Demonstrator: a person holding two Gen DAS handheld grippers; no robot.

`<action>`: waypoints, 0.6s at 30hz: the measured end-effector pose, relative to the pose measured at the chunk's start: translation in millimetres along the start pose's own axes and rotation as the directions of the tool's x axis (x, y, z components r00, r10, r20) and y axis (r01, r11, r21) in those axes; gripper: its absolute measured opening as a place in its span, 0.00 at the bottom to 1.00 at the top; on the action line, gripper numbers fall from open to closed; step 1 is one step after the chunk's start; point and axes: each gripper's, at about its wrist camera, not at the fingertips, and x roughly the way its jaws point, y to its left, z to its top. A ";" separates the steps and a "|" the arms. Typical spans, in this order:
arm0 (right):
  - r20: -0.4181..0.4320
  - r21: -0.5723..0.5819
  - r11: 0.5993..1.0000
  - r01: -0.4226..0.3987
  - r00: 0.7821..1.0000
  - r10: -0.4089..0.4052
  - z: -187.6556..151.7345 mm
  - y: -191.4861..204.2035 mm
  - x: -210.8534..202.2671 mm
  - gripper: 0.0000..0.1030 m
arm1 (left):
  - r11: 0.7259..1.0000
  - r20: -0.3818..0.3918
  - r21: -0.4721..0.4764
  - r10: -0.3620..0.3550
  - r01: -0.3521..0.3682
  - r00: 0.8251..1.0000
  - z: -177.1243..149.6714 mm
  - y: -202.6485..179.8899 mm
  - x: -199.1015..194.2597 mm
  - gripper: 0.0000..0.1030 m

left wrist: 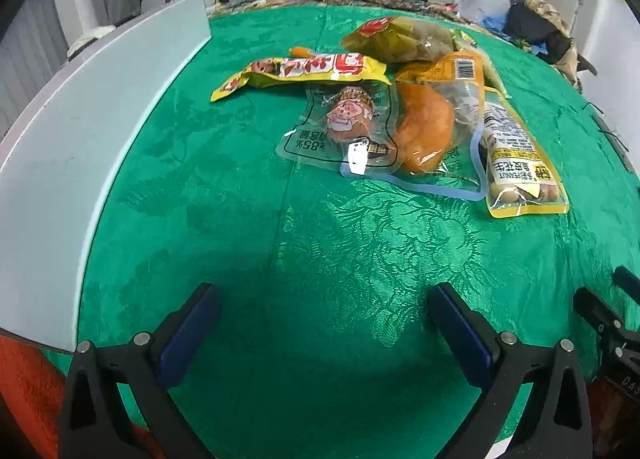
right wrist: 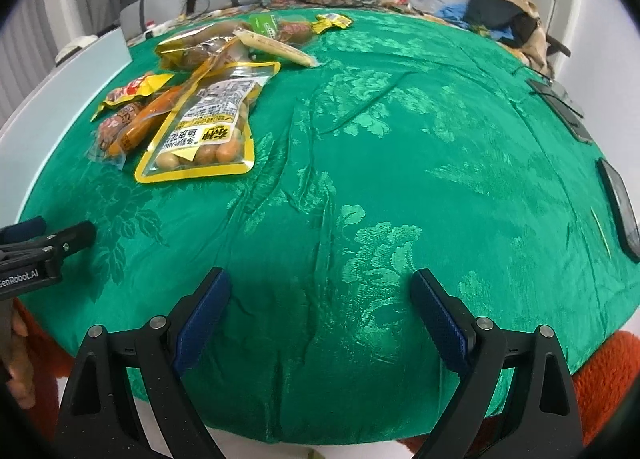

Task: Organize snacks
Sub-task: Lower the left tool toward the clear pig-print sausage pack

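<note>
A pile of snack packets lies on the green cloth (left wrist: pixel 320 227). It includes a yellow-red packet (left wrist: pixel 304 71), a clear sausage packet with a pig label (left wrist: pixel 344 127), an orange snack bag (left wrist: pixel 428 131) and a yellow-edged peanut bag (left wrist: pixel 516 163). In the right wrist view the peanut bag (right wrist: pixel 208 123) lies at the upper left, with a long pale stick packet (right wrist: pixel 276 47) and a small yellow packet (right wrist: pixel 332 22) behind it. My left gripper (left wrist: pixel 324 299) is open above bare cloth, short of the pile. My right gripper (right wrist: pixel 320 287) is open too, with nothing between its fingers.
A white board (left wrist: pixel 80 139) runs along the cloth's left side. Dark flat devices (right wrist: pixel 618 203) lie at the right edge of the cloth. Clothes and bags (right wrist: pixel 508 15) are heaped at the far end. Orange fabric (right wrist: pixel 600 371) shows below the near edge.
</note>
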 end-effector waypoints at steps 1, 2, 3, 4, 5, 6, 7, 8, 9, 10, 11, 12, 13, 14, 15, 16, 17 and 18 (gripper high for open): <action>0.007 -0.004 1.000 -0.006 1.000 0.006 -0.7 -0.7 -0.1 0.92 | 1.000 0.005 0.006 -0.003 0.003 1.000 -2.7 -0.7 -1.3 1.00; 0.016 -0.007 1.000 -0.010 1.000 0.010 -1.6 -1.3 -0.3 0.92 | 1.000 0.009 0.015 -0.008 0.008 1.000 -4.1 -0.8 -2.0 1.00; 0.019 -0.008 1.000 -0.011 1.000 0.011 -1.1 -1.6 -0.2 0.92 | 1.000 0.010 0.024 -0.014 0.014 1.000 -4.3 -0.5 -2.4 1.00; 0.023 -0.011 1.000 -0.014 1.000 0.014 -0.9 -1.7 0.0 0.92 | 0.999 0.011 0.029 -0.018 0.017 1.000 -4.0 -0.2 -2.3 1.00; 0.030 -0.017 1.000 -0.018 0.999 0.018 -1.0 -1.7 0.3 0.92 | 0.999 0.014 0.037 -0.022 0.022 1.000 -4.0 0.1 -2.3 1.00; 0.042 -0.025 0.999 -0.023 0.999 0.024 -1.7 -1.8 0.3 0.92 | 0.999 0.016 0.041 -0.025 0.025 1.000 -3.4 0.4 -1.8 1.00; 0.053 -0.028 0.999 -0.026 0.998 0.028 -2.3 -2.1 0.3 0.92 | 0.999 0.018 0.044 -0.028 0.027 0.999 -3.1 0.8 -1.7 1.00; 0.066 -0.028 0.999 -0.029 0.997 0.031 -3.7 -2.7 -0.1 0.92 | 0.999 0.020 0.046 -0.030 0.029 0.999 -2.9 1.0 -1.7 1.00; 0.073 -0.029 0.999 -0.031 0.997 0.033 -4.3 -2.8 -0.3 0.92 | 0.998 0.022 0.048 -0.031 0.030 0.999 -2.9 0.9 -1.9 1.00; 0.081 -0.032 0.999 -0.029 0.996 0.031 -5.1 -2.4 -0.4 0.92 | 0.998 0.022 0.049 -0.032 0.031 0.999 -1.8 1.1 -1.1 1.00; 0.087 -0.034 0.999 -0.027 0.996 0.030 -5.4 -1.8 -0.3 0.92 | 0.998 0.021 0.051 -0.033 0.032 0.999 -1.3 1.1 -0.6 1.00; 0.091 -0.035 0.999 -0.027 0.995 0.030 -5.7 -1.5 -0.3 0.92 | 0.998 0.020 0.053 -0.035 0.034 0.999 -1.3 1.2 -0.5 1.00; 0.092 -0.035 0.999 -0.026 0.995 0.029 -5.3 -1.2 -0.1 0.92 | 0.998 0.020 0.054 -0.036 0.035 0.999 -0.6 2.0 0.1 1.00; 0.091 -0.036 0.999 -0.025 0.995 0.028 -4.7 -0.9 0.1 0.92 | 0.998 0.020 0.055 -0.037 0.036 0.999 -0.5 1.9 0.2 1.00; 0.091 -0.036 0.999 -0.025 0.995 0.029 -4.5 -1.1 0.3 0.92 | 0.998 0.018 0.057 -0.038 0.037 0.999 -0.8 1.2 -0.2 1.00; 0.091 -0.037 0.999 -0.025 0.995 0.029 -4.6 -1.5 0.5 0.92 | 0.998 0.014 0.059 -0.039 0.038 0.999 0.1 1.3 0.1 1.00; 0.091 -0.037 0.999 -0.025 0.995 0.029 -4.5 -1.5 0.5 0.92 | 0.997 0.006 0.064 -0.043 0.042 0.999 1.5 1.5 0.7 1.00; 0.092 -0.037 0.999 -0.025 0.995 0.029 -4.3 -1.5 0.6 0.92 | 0.996 -0.010 0.070 -0.049 0.049 0.999 3.7 2.0 1.5 1.00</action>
